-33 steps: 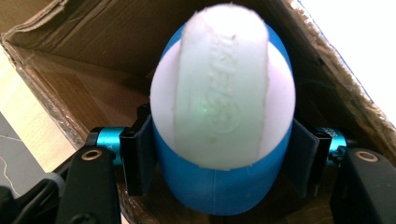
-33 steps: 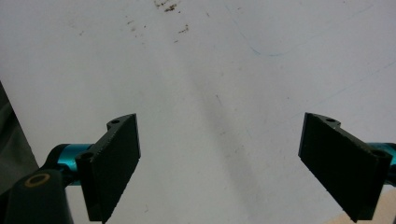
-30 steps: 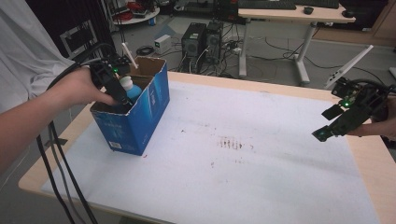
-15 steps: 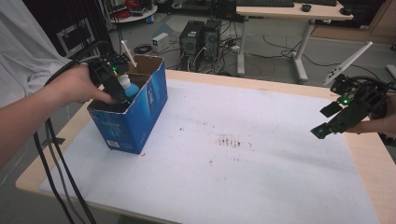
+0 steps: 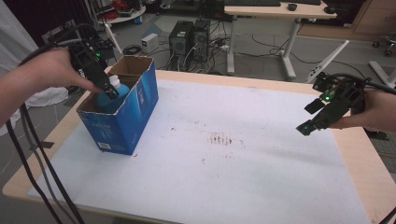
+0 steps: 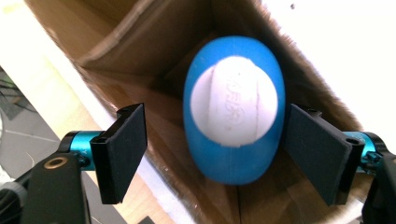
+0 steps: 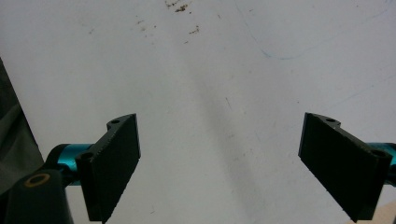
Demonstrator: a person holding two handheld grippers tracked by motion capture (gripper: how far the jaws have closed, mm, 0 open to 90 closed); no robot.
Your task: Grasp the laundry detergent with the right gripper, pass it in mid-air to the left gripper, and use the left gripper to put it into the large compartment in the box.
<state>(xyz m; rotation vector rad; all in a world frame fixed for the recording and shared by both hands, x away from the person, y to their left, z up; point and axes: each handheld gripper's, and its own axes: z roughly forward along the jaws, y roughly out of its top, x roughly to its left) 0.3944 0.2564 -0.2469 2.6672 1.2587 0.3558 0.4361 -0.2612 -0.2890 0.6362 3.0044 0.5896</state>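
Note:
A blue cardboard box [image 5: 122, 122] stands open-topped at the table's left. Inside it a blue bottle [image 5: 112, 99] with a white cap [image 6: 233, 107] stands upright. My left gripper [image 5: 111, 91] hangs over the box's mouth, pointing down at the bottle. Its jaws have just been opening. In the left gripper view they stand wide, the cap sits between them, and the left pad [image 6: 122, 149] is well clear of it. My right gripper [image 5: 312, 122] hovers open above the table's right side with nothing between its pads [image 7: 116, 163].
A white sheet [image 5: 233, 186] covers the wooden table, with brown stains [image 5: 226, 139] near the middle. The bare wood edge [image 5: 369, 154] runs along the right. Computer towers [image 5: 191, 39], cables and desk legs [image 5: 289, 51] stand on the floor behind.
The left gripper has let go of the bottle's cap, opened its jaws and risen a little above the box. The bottle stays in the box. The right gripper has kept still.

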